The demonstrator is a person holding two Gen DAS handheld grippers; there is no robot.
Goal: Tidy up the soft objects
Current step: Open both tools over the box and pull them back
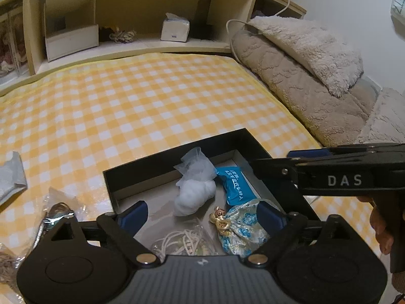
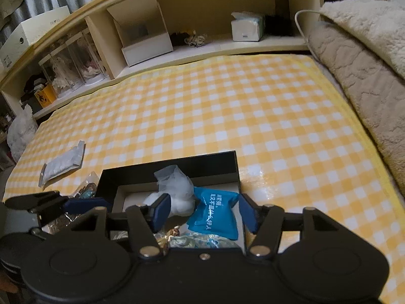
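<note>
1. Both sets of jaws stand spread and grasp nothing: the left gripper [image 1: 202, 214] and right gripper [image 2: 202, 211] hover over the black box [image 1: 177, 149].
2. Inside lie a white bundle [image 1: 195, 195], blue packet [image 1: 236, 186], brocade pouch [image 1: 243, 230] and bagged cord [image 1: 182, 243].
3. A silver sachet [image 2: 63, 163] and clear bags [image 1: 58, 207] lie outside, left of the box; I'd fetch those next.
4. Pinch soft items mid-body and release them low in the box.

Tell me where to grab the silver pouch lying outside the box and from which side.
Judging by its pose, take the silver pouch at a long edge, coming from above with the left gripper, which is open and on that side. It lies flat on the checked cloth, left of the black box, so a straight-down pinch across the face would likely slip; one corner looks slightly lifted.
</note>
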